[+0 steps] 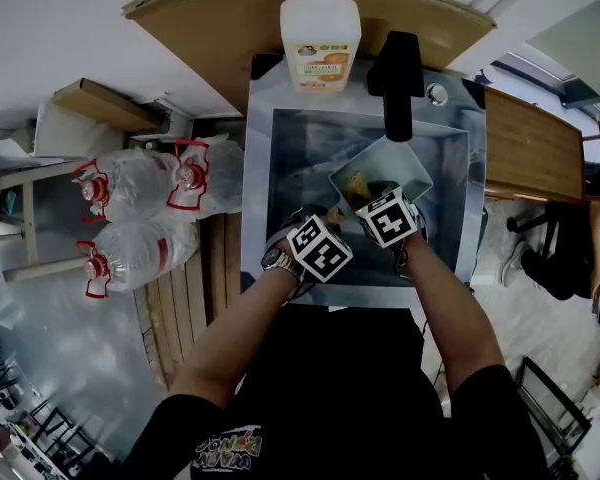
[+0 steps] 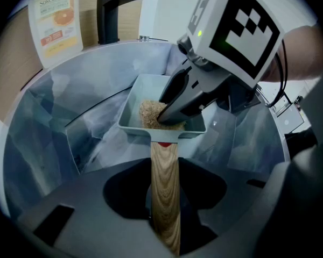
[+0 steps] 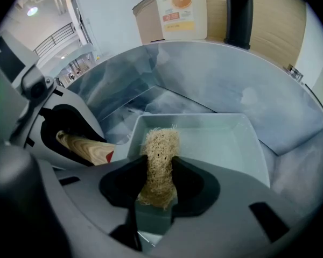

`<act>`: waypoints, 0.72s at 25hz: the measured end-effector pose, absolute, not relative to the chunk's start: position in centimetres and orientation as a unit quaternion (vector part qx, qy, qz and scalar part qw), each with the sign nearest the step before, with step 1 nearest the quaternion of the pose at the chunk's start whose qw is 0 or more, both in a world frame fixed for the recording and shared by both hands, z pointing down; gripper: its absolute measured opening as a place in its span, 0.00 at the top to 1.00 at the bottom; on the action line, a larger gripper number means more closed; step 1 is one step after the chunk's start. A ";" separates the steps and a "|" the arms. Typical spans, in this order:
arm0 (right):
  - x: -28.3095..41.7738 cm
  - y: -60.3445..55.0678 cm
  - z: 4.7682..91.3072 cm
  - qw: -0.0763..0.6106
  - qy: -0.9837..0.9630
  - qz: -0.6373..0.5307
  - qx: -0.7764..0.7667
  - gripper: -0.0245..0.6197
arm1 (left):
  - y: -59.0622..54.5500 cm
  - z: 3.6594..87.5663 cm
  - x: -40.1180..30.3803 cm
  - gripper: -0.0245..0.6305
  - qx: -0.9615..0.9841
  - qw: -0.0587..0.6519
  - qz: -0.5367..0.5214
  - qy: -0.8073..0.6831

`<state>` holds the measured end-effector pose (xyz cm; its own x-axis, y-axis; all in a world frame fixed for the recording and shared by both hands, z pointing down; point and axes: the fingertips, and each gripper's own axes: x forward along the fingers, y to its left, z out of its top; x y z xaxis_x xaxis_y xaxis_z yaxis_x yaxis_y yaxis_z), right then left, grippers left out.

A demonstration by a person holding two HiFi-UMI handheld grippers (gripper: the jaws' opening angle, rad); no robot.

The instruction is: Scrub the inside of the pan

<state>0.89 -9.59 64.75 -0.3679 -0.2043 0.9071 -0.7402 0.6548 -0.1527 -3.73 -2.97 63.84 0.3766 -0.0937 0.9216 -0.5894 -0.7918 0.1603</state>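
The left gripper (image 2: 164, 179) has its jaws clamped on the pan's wooden handle (image 2: 165, 208), which runs straight up between them to the pan (image 3: 215, 138). The right gripper (image 3: 159, 173) has its jaws closed on a strip of tan loofah scrubber (image 3: 161, 147), whose free end pokes into the pan close to the wall on the handle side. The pan is square, pale grey-green and shallow. It is held tilted inside the steel sink (image 1: 300, 158), toward the sink's far right part and just below the black faucet (image 1: 398, 88). Behind the sink a white soap bottle (image 1: 320, 38) with an orange label stands on the curved wooden surface (image 1: 210, 28), left of the faucet. To the left of the sink, lower down, large clear water bottles (image 1: 130, 183) with red caps lie on their sides beside wooden slats (image 1: 195, 298), over a grey floor (image 1: 80, 368). On the right a wooden table (image 1: 530, 148) stands beside the sink unit.
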 end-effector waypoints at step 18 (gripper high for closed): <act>9.2 -15.0 65.3 0.518 -0.729 0.239 0.379 0.73 | -2.9 63.8 -3.7 0.71 0.793 0.243 0.515 -0.215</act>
